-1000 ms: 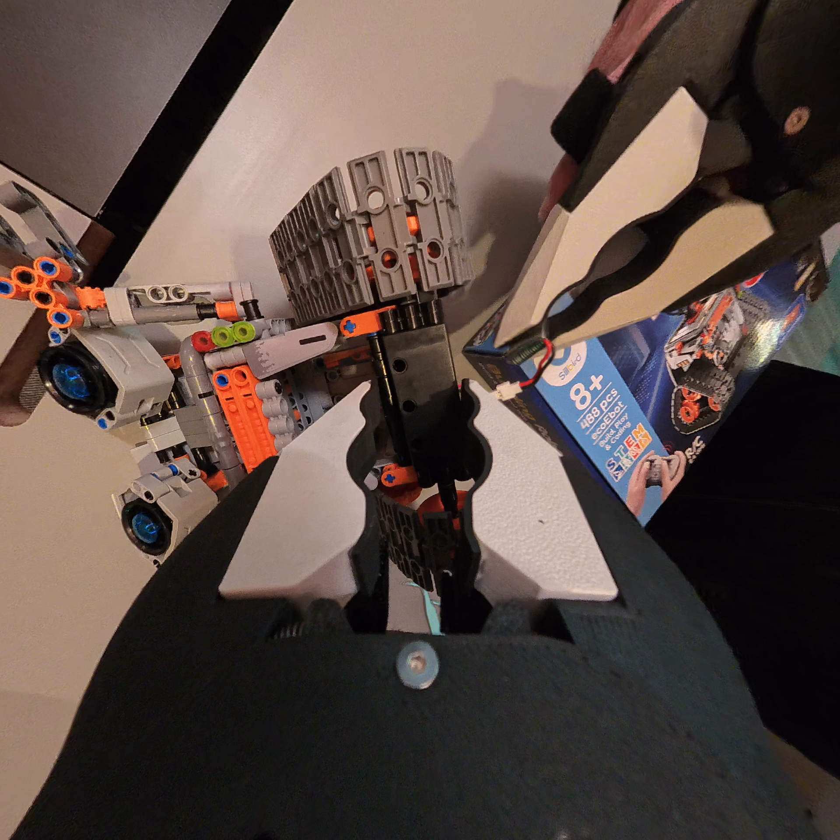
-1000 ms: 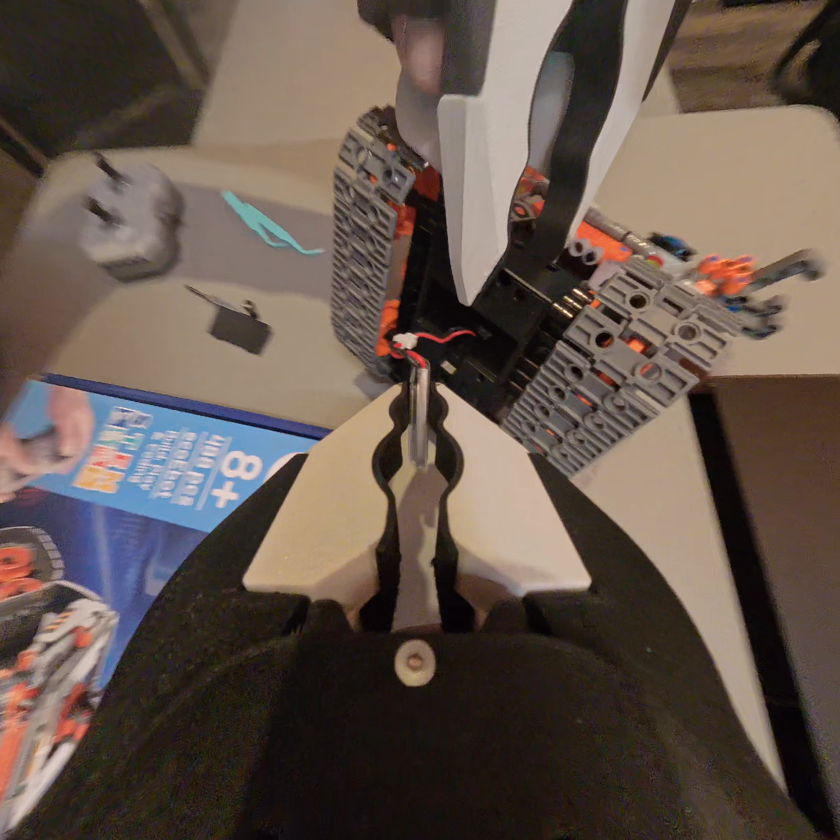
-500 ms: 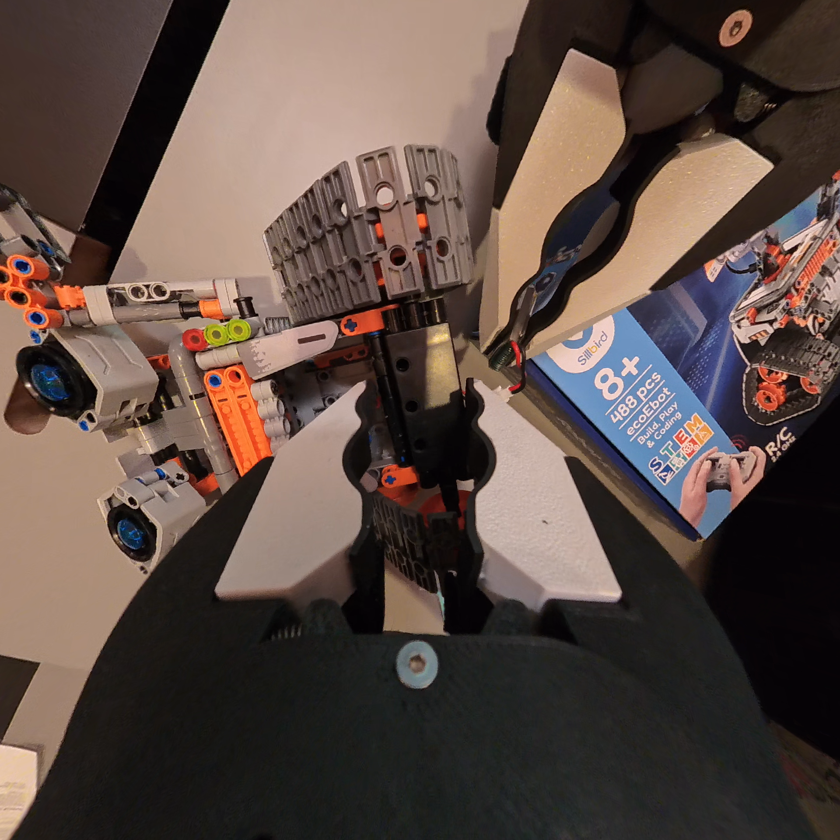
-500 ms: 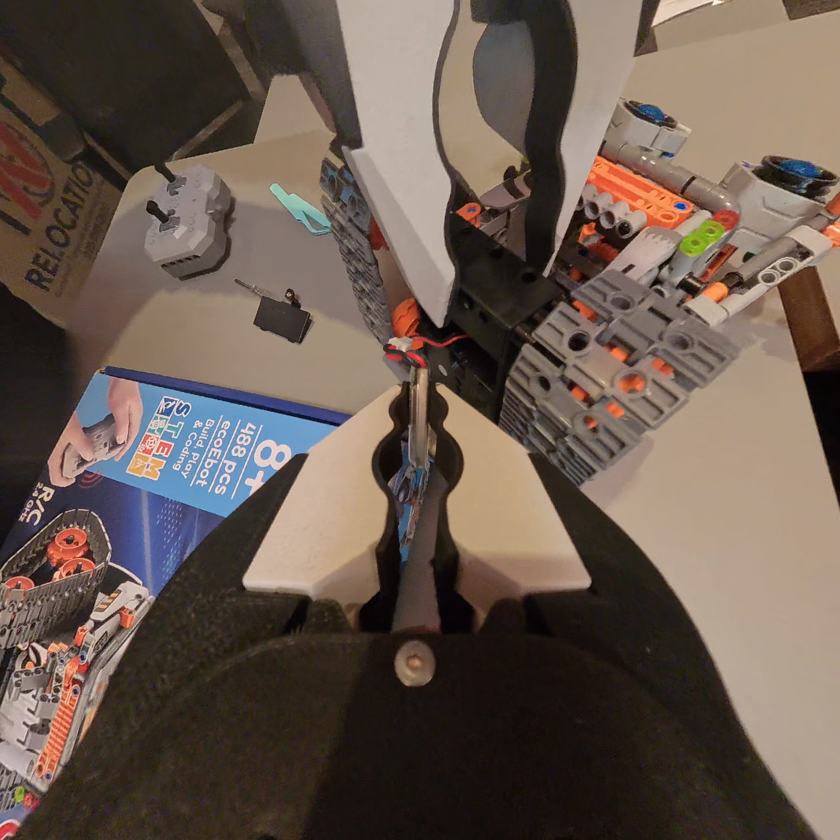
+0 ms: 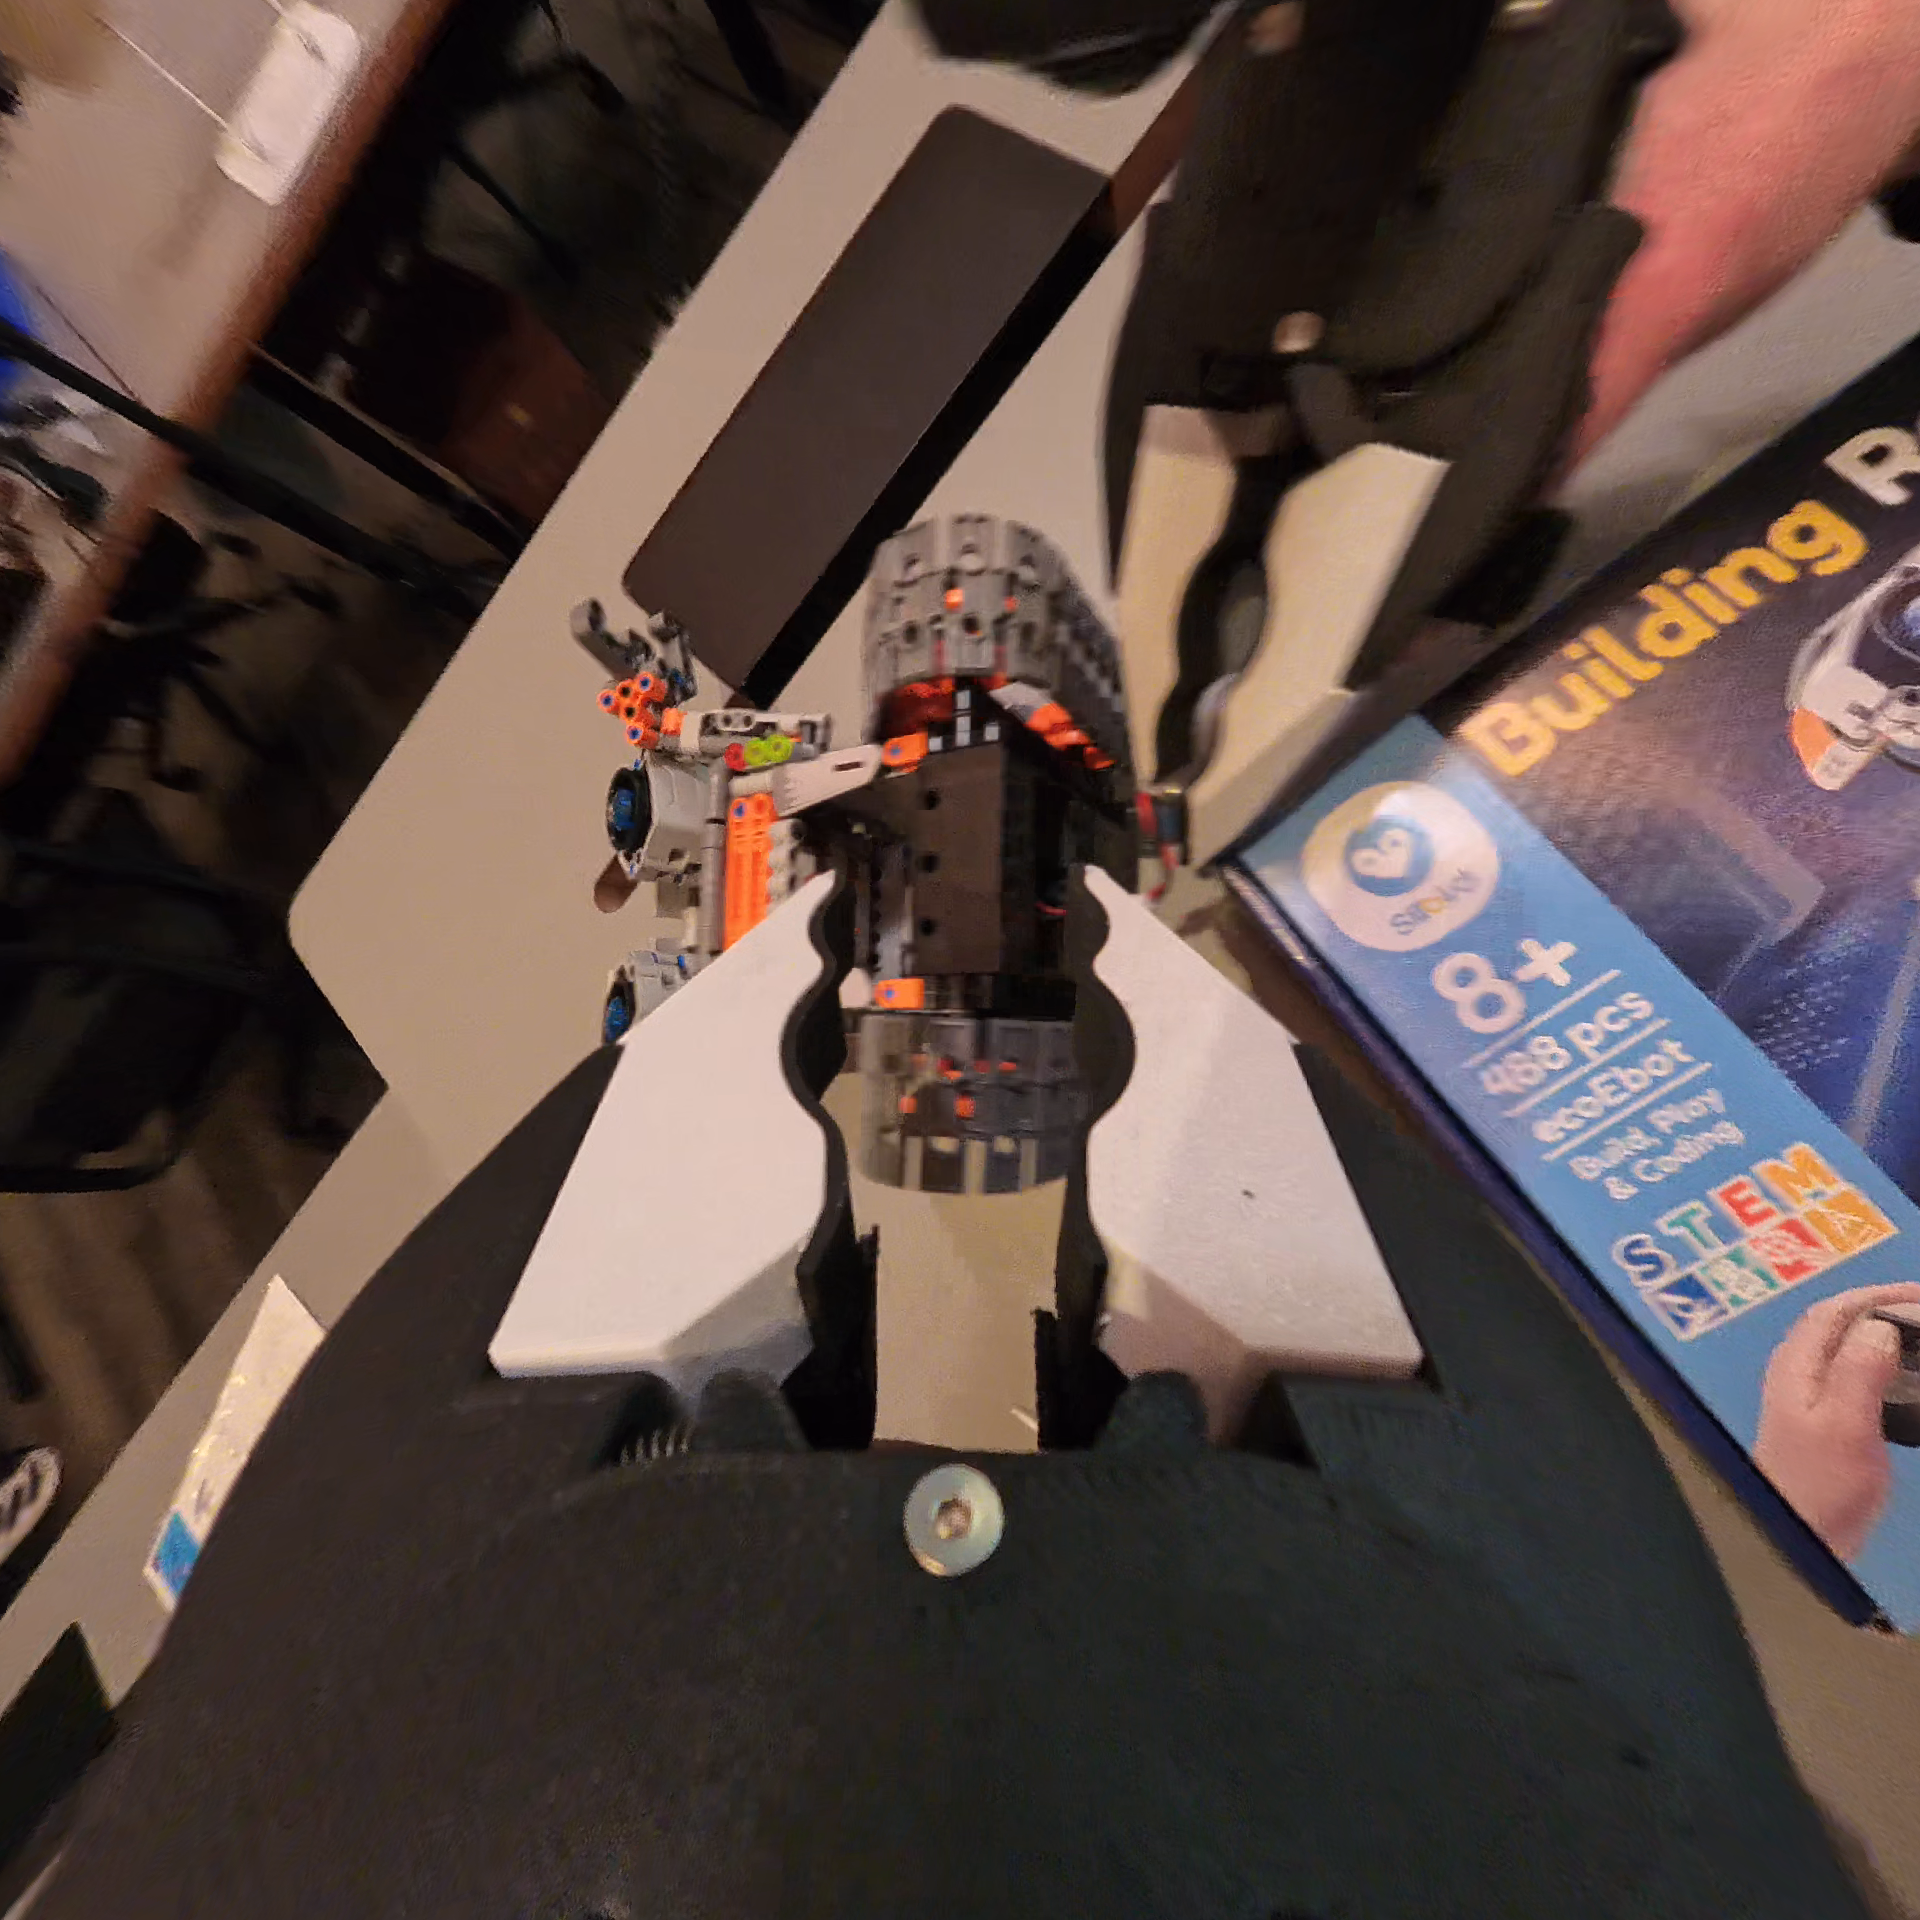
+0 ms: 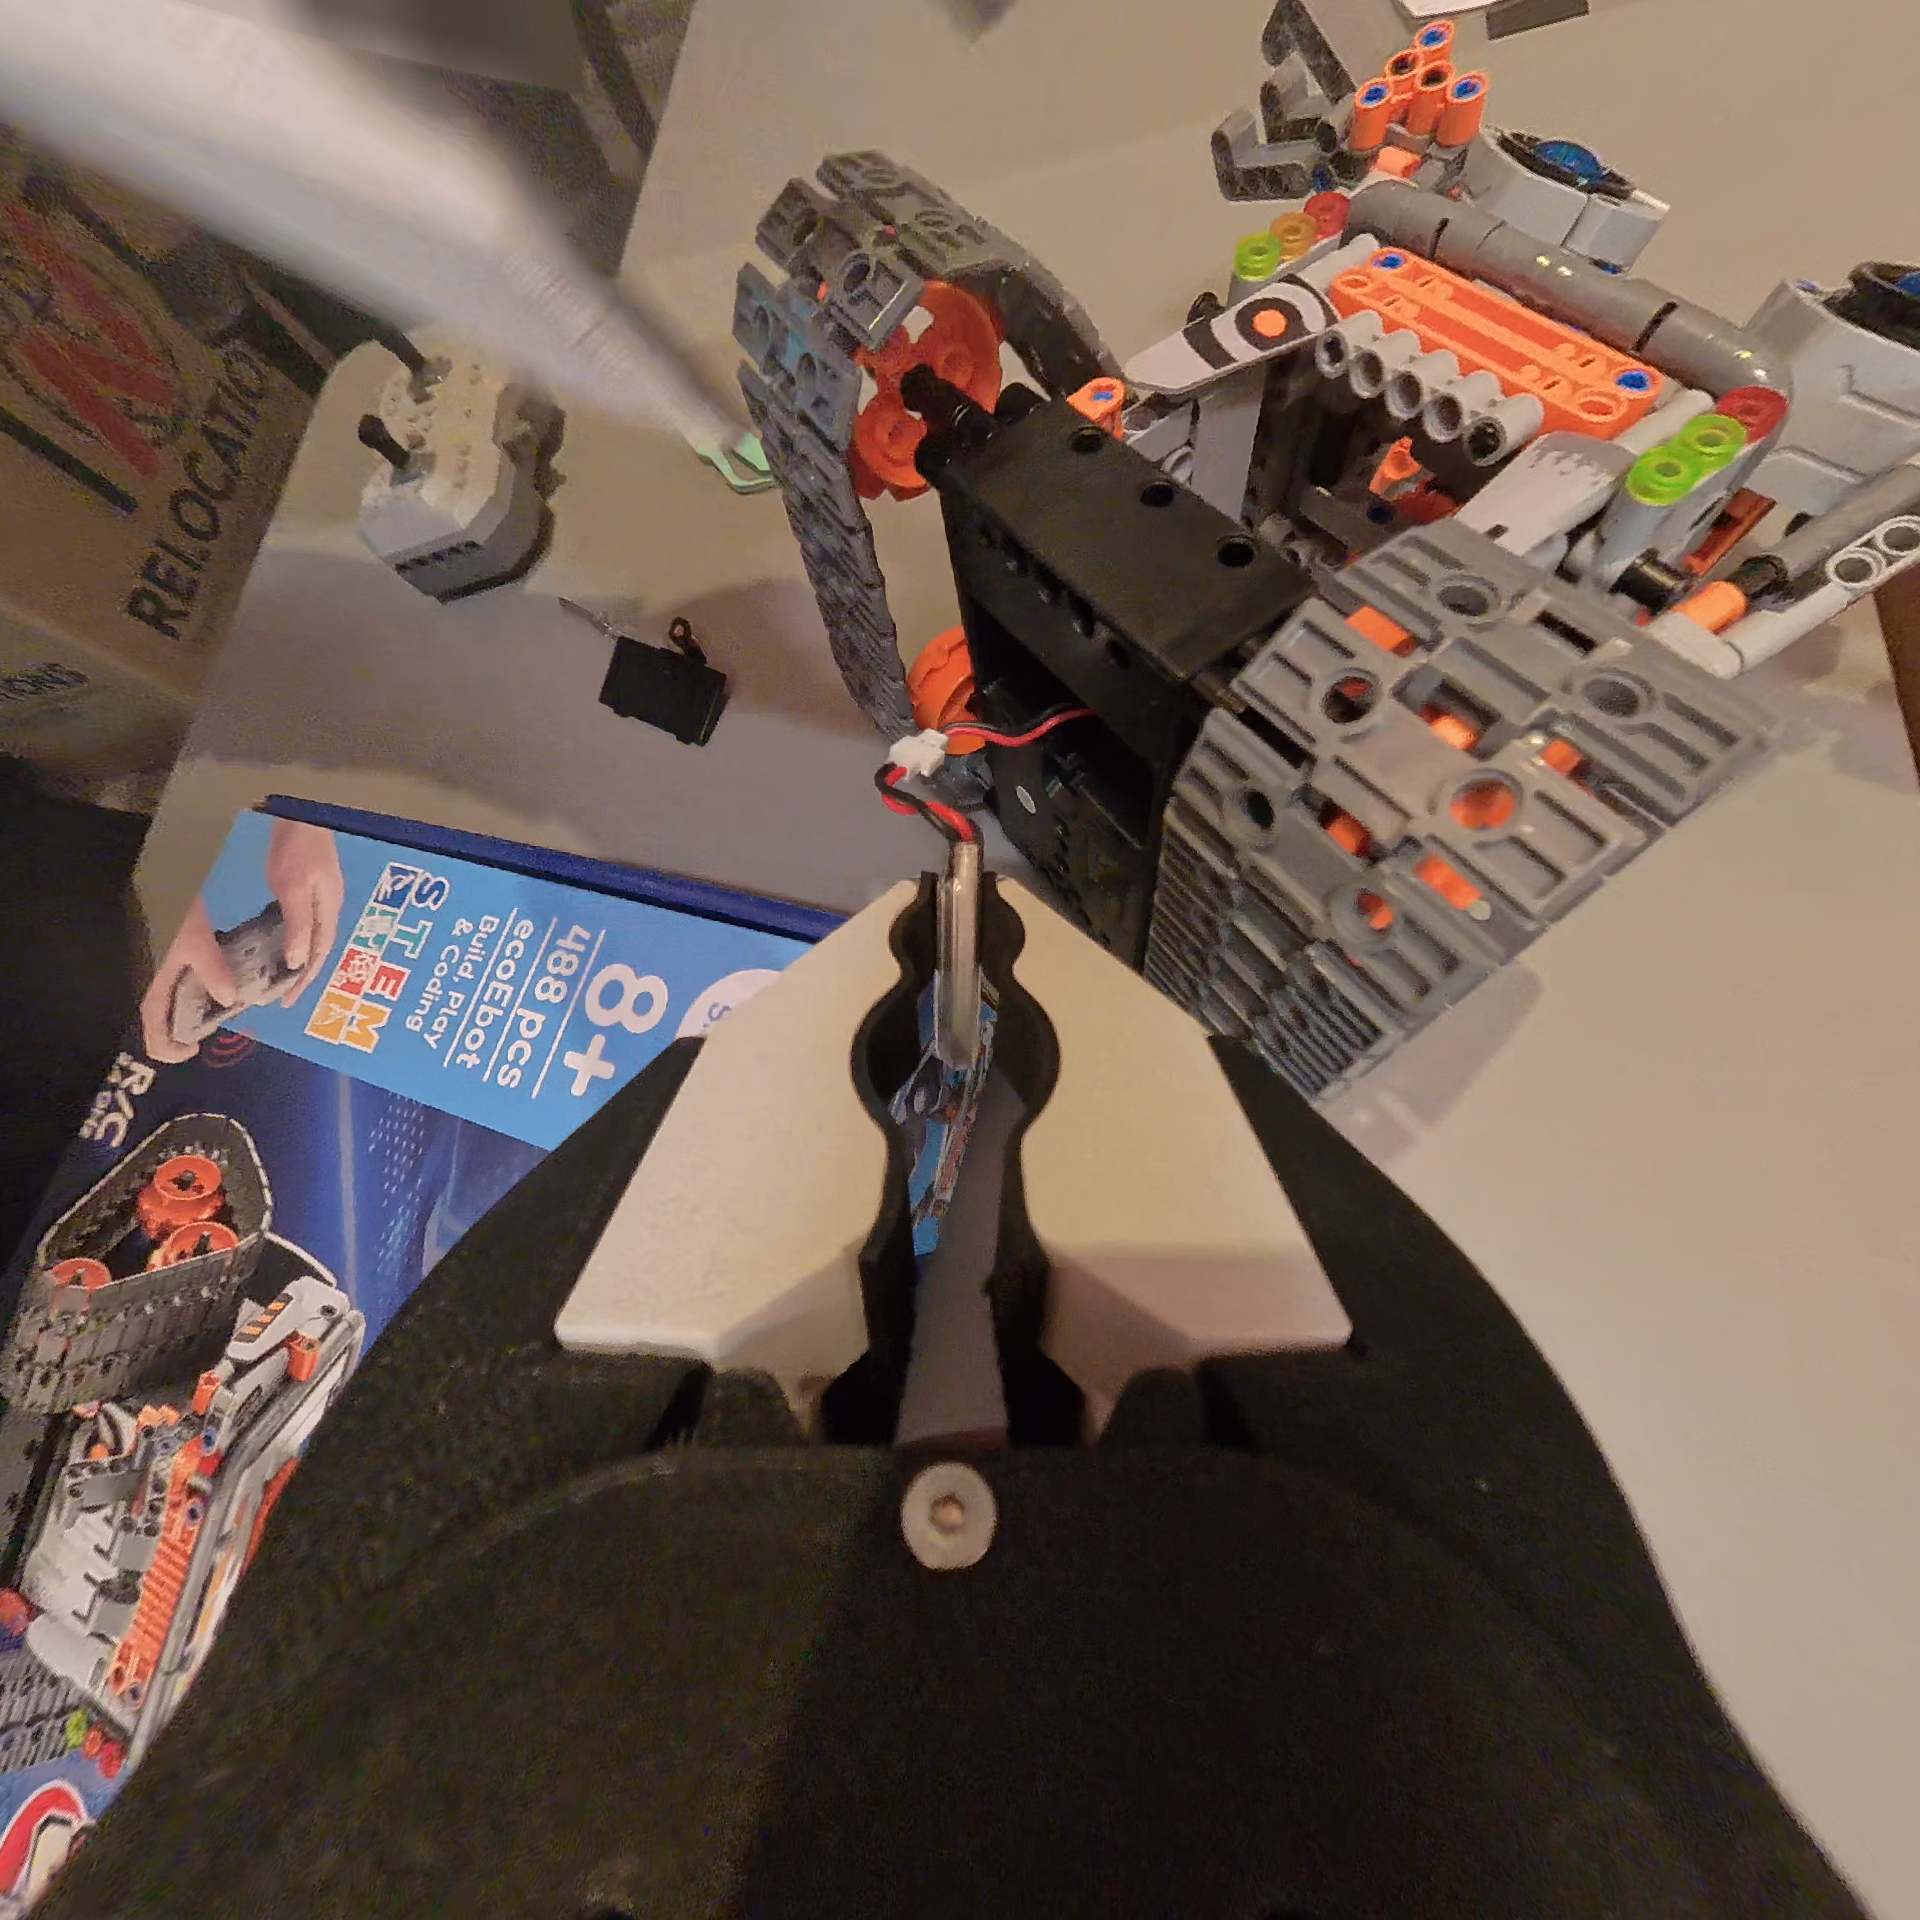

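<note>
A grey, orange and black brick-built tracked robot toy lies on its side on the pale table; it also shows in the left wrist view. My left gripper is open and empty, held back from the toy's black body; it shows as a blur in the right wrist view. My right gripper is shut on a thin silver battery pack. The pack's red and black wires end in a white plug beside the toy's black body. The right gripper also shows in the left wrist view.
A blue product box lies at the left of the right gripper, also in the left wrist view. A grey remote, a small black part and a cardboard box lie beyond. A dark panel is behind the toy. About 9 cm separates my left fingertips from my right.
My left gripper opened, let go of the toy's black body and drew back from it. My right gripper kept the battery pack, staying near the toy's black body.
</note>
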`<state>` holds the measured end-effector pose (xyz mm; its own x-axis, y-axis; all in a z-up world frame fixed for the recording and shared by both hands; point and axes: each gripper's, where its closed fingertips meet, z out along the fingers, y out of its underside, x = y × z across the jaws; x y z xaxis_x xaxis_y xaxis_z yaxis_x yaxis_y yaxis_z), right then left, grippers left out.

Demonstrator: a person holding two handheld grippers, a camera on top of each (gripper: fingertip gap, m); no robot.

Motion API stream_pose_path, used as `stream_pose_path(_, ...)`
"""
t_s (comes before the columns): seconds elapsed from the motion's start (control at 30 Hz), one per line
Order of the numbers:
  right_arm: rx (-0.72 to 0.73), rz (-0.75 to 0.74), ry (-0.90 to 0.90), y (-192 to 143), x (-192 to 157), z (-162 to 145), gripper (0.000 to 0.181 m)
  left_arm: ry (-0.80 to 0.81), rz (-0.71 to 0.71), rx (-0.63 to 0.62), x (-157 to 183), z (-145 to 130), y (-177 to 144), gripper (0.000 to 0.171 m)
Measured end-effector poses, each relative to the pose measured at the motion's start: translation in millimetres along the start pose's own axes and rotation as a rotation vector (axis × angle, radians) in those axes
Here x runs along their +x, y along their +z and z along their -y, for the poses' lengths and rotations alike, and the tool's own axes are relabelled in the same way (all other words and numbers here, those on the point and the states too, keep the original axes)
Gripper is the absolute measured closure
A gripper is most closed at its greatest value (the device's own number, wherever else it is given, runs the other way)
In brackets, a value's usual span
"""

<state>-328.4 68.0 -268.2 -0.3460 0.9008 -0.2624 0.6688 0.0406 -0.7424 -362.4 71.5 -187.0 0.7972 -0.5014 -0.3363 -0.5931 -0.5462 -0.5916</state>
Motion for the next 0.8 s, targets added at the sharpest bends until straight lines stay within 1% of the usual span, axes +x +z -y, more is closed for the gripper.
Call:
stream_pose_path(0.03,0.000,0.009,0.005,-0.4,0.5,0.2,0.177,0.001,0.016,0.011,12.1,0.4,-1.8,0.134)
stream_pose_path(0.1,-0.007,0.021,-0.007,-0.4,0.4,0.1,0.177,-0.006,0.046,0.030,36.6,0.0,3.7,0.144)
stream_pose_path(0.13,-0.010,0.031,-0.009,-0.1,-0.5,0.3,0.177,0.000,0.096,0.019,40.4,-3.4,9.5,0.147)
stream_pose_path(0.17,-0.013,0.036,-0.011,0.3,-1.0,0.3,0.177,0.006,0.151,0.012,40.3,-6.6,15.3,0.151)
stream_pose_path(0.27,-0.016,0.056,-0.024,1.3,-5.3,1.6,0.176,-0.007,0.195,-0.015,46.9,-11.8,32.1,0.150)
stream_pose_path(0.33,-0.023,0.061,-0.035,2.7,-7.1,1.4,0.176,-0.023,0.242,-0.042,42.7,-18.1,40.1,0.154)
stream_pose_path(0.43,-0.022,0.067,-0.040,4.6,-8.1,1.7,0.176,-0.069,0.255,-0.024,41.0,-20.6,45.9,0.171)
stream_pose_path(0.5,-0.028,0.062,-0.047,6.2,-6.7,0.5,0.176,-0.078,0.263,-0.023,42.3,-22.6,48.4,0.171)
stream_pose_path(0.57,-0.014,0.061,-0.047,6.2,-6.3,1.5,0.176,-0.126,0.262,0.010,42.7,-21.9,48.0,0.171)
stream_pose_path(0.63,0.014,0.055,-0.043,3.6,-6.4,4.4,0.172,-0.178,0.271,0.045,39.8,-22.9,45.2,0.171)
stream_pose_path(0.73,0.036,-0.006,-0.054,-3.2,-1.4,5.2,0.166,-0.283,0.273,0.130,35.1,-21.6,37.6,0.171)
stream_pose_path(0.8,0.074,-0.020,-0.042,-8.0,-1.0,7.2,0.167,-0.347,0.264,0.185,32.8,-21.6,33.8,0.171)
